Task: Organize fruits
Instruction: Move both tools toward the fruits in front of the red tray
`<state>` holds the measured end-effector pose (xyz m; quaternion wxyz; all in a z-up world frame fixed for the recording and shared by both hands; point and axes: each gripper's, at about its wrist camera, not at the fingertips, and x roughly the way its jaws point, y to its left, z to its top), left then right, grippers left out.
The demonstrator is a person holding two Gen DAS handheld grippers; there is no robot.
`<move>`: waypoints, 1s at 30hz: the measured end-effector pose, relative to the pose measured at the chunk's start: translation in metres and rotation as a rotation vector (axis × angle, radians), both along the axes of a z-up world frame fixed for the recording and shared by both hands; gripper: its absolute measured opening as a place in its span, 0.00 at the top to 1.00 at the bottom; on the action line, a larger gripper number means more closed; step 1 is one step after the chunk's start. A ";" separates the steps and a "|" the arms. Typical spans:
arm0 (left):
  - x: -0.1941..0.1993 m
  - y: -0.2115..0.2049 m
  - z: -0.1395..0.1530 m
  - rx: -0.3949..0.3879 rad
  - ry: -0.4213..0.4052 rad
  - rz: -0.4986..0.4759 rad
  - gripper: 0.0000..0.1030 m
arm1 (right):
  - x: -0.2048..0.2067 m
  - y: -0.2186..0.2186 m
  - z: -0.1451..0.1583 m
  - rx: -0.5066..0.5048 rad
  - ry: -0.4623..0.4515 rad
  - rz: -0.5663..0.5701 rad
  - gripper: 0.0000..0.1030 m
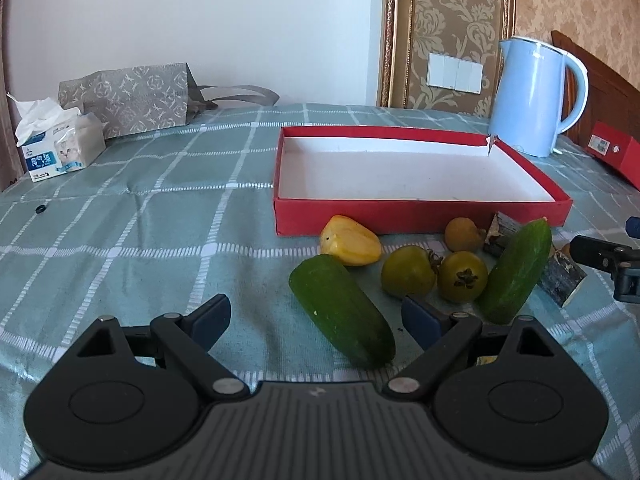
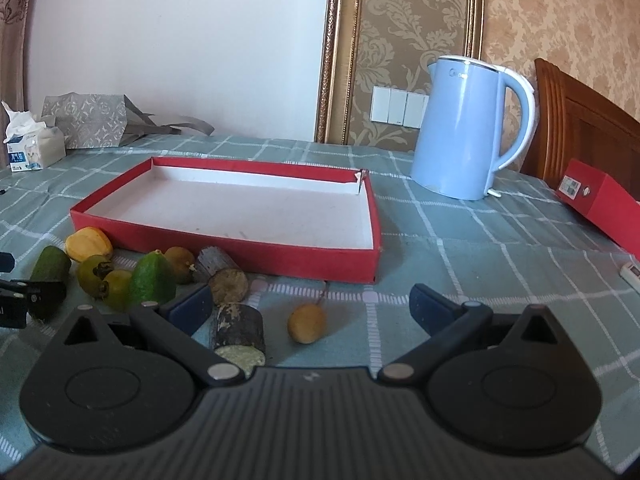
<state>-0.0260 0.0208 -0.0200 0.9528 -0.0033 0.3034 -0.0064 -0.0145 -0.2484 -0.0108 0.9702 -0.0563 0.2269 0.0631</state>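
A shallow red box (image 1: 420, 212) (image 2: 256, 258) with a white inside lies empty on the checked cloth. In front of it sit two cucumbers (image 1: 340, 310) (image 1: 514, 270), a yellow star fruit (image 1: 352, 240) (image 2: 88, 244), two green tomatoes (image 1: 408, 270) (image 1: 462, 276), a small brown fruit (image 1: 462, 234) and dark sugarcane pieces (image 2: 238, 328). Another small brown fruit (image 2: 307, 323) lies apart. My left gripper (image 1: 316, 316) is open, the near cucumber between its fingers. My right gripper (image 2: 312, 306) is open around the lone brown fruit and a cane piece.
A light blue kettle (image 1: 532, 96) (image 2: 468, 128) stands behind the box at the right. A red carton (image 2: 604, 200) lies far right, beside a wooden headboard (image 2: 584, 120). A tissue pack (image 1: 56, 148) and a grey patterned bag (image 1: 128, 96) sit at the back left.
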 end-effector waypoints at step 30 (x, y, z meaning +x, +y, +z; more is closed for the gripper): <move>0.017 -0.014 -0.007 0.059 0.036 0.070 0.10 | 0.002 -0.018 -0.001 0.074 0.004 -0.050 0.00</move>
